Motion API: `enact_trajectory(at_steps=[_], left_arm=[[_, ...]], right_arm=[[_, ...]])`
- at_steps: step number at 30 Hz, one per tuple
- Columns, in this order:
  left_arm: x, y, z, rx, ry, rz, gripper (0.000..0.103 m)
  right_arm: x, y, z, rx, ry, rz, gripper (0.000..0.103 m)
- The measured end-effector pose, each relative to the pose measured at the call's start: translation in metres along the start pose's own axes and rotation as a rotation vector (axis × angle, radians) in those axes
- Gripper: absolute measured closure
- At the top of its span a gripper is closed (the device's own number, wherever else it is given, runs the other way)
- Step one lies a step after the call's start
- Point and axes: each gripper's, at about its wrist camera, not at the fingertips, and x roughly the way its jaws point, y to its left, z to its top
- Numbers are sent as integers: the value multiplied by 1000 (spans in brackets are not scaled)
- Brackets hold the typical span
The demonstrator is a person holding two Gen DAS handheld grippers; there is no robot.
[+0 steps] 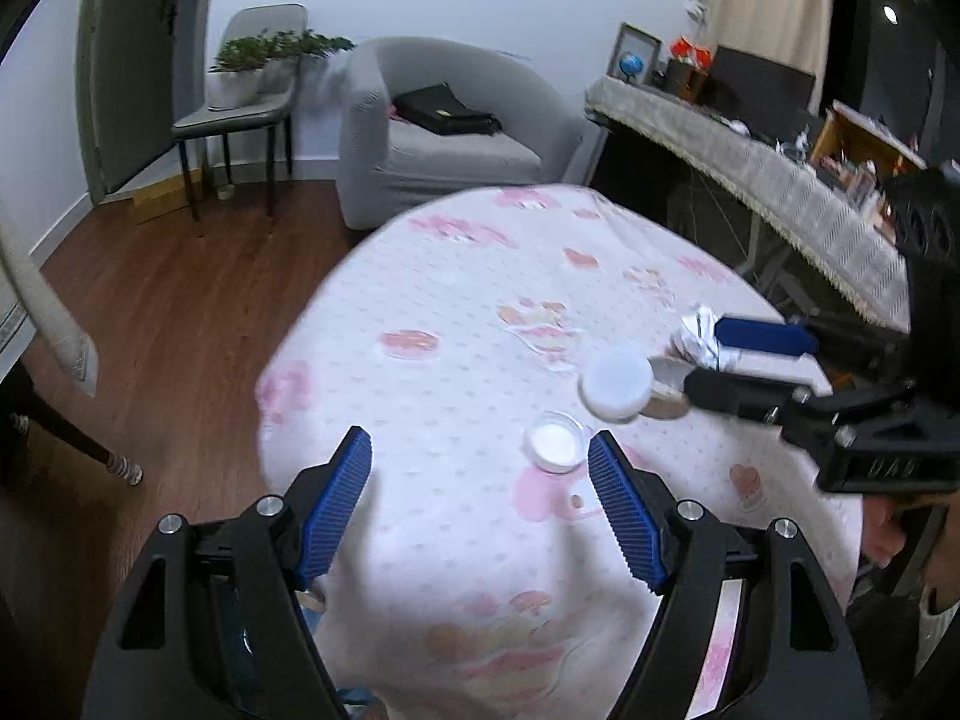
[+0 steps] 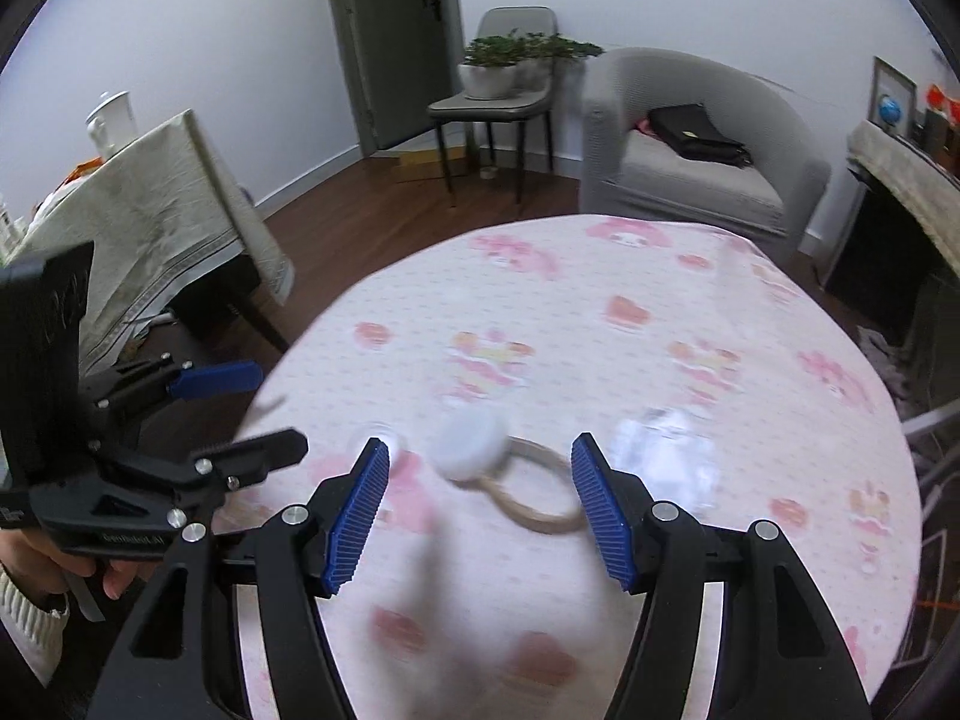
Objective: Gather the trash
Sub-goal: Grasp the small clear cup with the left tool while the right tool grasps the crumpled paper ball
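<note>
Right tool (image 2: 480, 510) released, left tool (image 1: 480, 480) likewise, both over the surface (image 2: 660, 276); approach step judged in hand: cap (image 2: 471, 441) lies at 12 o'clock between the right tool's fingers, so next calls for lowering and clenching.

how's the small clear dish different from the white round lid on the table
The small clear dish lies flat, mouth up, with a see-through rim; the white round lid is opaque and sits tipped, leaning on a tan ring. The dish looks smaller than the lid. The dish lies near the left gripper, the lid nearer the right gripper. Both are round and on the pink tablecloth.
</note>
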Motion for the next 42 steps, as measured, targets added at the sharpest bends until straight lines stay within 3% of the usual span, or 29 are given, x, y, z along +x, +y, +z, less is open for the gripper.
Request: enact_trajectory(at_steps=[6, 10, 11, 13, 14, 37, 42], left_arm=[[29, -23, -3, 58, 52, 13, 26], [42, -32, -2, 89, 50, 37, 32], [43, -33, 0, 90, 48, 42, 37], [45, -34, 3, 88, 45, 37, 66], [47, -34, 3, 89, 46, 35, 70], [29, -22, 4, 51, 16, 27, 70], [19, -12, 3, 41, 6, 34, 70]], right_arm=[[-12, -31, -7, 45, -11, -30, 38], [-14, -49, -12, 76, -5, -42, 36], [-12, -51, -13, 80, 1, -44, 36], [-10, -55, -15, 81, 12, -54, 36], [-11, -56, -16, 82, 12, -55, 36], [19, -67, -8, 105, 50, -101, 36], [27, -69, -5, 128, 65, -102, 50]])
